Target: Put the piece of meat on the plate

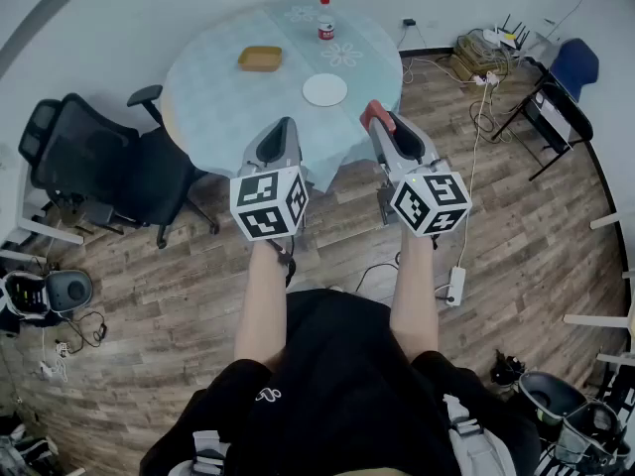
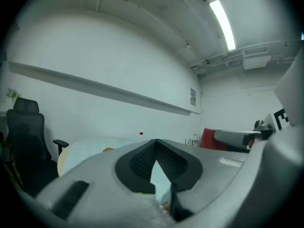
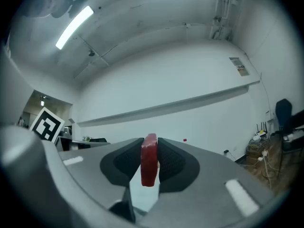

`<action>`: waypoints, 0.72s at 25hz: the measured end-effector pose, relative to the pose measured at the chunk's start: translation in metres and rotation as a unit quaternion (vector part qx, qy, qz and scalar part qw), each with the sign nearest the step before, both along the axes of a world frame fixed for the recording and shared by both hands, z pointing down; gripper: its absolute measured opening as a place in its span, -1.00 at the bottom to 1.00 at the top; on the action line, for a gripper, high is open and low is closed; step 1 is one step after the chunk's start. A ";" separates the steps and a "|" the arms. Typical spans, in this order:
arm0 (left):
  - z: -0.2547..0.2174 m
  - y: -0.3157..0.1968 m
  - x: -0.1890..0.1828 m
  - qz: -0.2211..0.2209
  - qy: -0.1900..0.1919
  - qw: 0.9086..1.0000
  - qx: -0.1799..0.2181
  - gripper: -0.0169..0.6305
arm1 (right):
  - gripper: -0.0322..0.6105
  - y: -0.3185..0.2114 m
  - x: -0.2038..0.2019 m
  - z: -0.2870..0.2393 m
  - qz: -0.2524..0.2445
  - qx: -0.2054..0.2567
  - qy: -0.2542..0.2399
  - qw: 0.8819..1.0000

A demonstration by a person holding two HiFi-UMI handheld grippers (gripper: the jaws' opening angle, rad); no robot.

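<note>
A red piece of meat [image 3: 149, 159] stands on edge between the pads of my right gripper [image 3: 150, 144], which is shut on it. In the head view that gripper [image 1: 377, 113] hangs over the near edge of the round table [image 1: 218, 107], with the meat [image 1: 370, 115] at its tip. The white plate [image 1: 324, 89] lies empty on the light blue cloth, a little beyond and left of the meat. My left gripper [image 1: 288, 125] is held level beside the right one; its jaw tips [image 2: 156, 142] touch with nothing between them. The meat [image 2: 208, 138] also shows at the right of the left gripper view.
A yellow-brown tray [image 1: 260, 59] and a red-capped bottle [image 1: 325, 20] stand farther back on the table. A black office chair [image 1: 109, 167] is at the table's left. Cables and a power strip [image 1: 456, 286] lie on the wooden floor at the right, near a blue chair [image 1: 573, 65].
</note>
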State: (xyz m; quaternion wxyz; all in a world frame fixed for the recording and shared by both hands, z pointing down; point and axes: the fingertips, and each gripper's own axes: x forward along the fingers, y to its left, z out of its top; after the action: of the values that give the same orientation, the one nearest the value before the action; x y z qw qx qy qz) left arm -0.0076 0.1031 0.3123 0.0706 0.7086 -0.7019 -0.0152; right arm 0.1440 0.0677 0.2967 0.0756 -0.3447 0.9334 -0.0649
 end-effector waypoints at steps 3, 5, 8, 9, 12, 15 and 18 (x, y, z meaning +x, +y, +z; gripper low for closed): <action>0.002 0.007 0.009 0.009 -0.010 1.000 -0.002 -0.97 | -0.58 -0.001 -0.005 0.004 -0.008 -0.016 -0.014 1.000; 0.005 0.009 -0.001 0.004 -0.012 1.000 -0.006 -0.96 | -0.58 -0.004 -0.016 0.007 -0.014 -0.021 -0.015 1.000; 0.024 0.007 -0.036 -0.018 -0.001 0.999 -0.027 -0.96 | -0.58 -0.013 -0.041 0.019 -0.026 -0.033 -0.015 0.999; 0.034 0.006 -0.050 -0.026 0.005 0.999 -0.036 -0.96 | -0.58 -0.017 -0.049 0.025 -0.028 -0.039 -0.012 0.999; 0.059 -0.005 -0.088 -0.047 0.032 0.997 -0.057 -0.96 | -0.58 -0.035 -0.065 0.042 -0.021 -0.052 0.004 0.998; 0.073 -0.043 -0.102 -0.035 0.047 0.996 -0.063 -0.96 | -0.58 -0.071 -0.073 0.052 -0.003 -0.061 0.013 0.998; 0.085 -0.095 -0.090 0.002 0.040 0.997 -0.072 -0.96 | -0.58 -0.112 -0.082 0.063 0.013 -0.072 0.022 0.997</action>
State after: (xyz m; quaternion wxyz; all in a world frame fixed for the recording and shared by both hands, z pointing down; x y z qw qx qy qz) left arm -0.0979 0.0078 0.3976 0.1500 0.7018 -0.6963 0.0072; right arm 0.0617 -0.0439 0.3599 0.0308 -0.3626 0.9233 -0.1230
